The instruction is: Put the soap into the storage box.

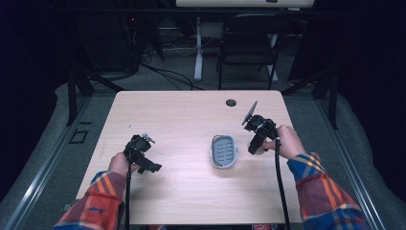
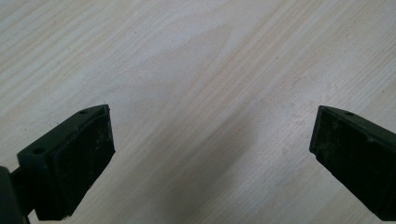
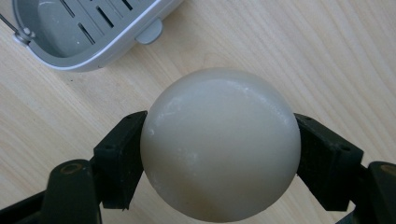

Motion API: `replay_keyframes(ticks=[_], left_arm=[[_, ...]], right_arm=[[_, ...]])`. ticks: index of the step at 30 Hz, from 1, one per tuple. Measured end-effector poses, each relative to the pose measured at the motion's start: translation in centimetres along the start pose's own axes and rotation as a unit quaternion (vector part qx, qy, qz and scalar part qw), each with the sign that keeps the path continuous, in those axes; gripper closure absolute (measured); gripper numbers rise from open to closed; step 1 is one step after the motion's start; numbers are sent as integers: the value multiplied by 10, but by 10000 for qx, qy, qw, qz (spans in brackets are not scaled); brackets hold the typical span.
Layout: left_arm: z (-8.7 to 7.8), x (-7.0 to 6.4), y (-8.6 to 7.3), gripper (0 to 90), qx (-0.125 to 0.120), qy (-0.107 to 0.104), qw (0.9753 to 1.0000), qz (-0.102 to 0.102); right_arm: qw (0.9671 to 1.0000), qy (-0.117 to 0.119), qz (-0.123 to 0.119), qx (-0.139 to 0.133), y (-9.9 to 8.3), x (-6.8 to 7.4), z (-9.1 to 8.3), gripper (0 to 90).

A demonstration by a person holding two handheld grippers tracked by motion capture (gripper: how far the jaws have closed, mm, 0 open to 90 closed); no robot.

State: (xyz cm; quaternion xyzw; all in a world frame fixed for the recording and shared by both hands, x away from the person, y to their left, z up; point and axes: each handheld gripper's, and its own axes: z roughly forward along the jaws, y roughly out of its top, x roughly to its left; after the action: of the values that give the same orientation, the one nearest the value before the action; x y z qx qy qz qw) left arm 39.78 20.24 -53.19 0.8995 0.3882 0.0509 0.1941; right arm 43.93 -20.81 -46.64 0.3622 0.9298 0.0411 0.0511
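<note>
Right gripper [image 1: 255, 146], seen right of centre in the high view, is clamped on a soap [image 1: 259, 149] just beside the dish [image 1: 224, 151]; the left gripper [image 1: 143, 160] is held at lower left, away from both. Bare table [image 2: 196, 70] is shown between widely parted jaws in the left gripper view. Soap [image 3: 219, 142] is gripped at mid-frame in the right gripper view, dish [image 3: 88, 32] at upper left; it should be carried over the dish, lowered level, then released.
</note>
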Motion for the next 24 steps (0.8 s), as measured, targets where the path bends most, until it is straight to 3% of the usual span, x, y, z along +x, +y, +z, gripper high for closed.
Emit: replay_keyframes(ticks=[6,24], left_arm=[[0,0,0,0,-11,-4,10000,4],[1,0,1,0,7,-20,10000,20]], right_arm=[[10000,-4,7,-11,8,3,-8,240],[9991,-69,-420,-43,38,24,-22,240]])
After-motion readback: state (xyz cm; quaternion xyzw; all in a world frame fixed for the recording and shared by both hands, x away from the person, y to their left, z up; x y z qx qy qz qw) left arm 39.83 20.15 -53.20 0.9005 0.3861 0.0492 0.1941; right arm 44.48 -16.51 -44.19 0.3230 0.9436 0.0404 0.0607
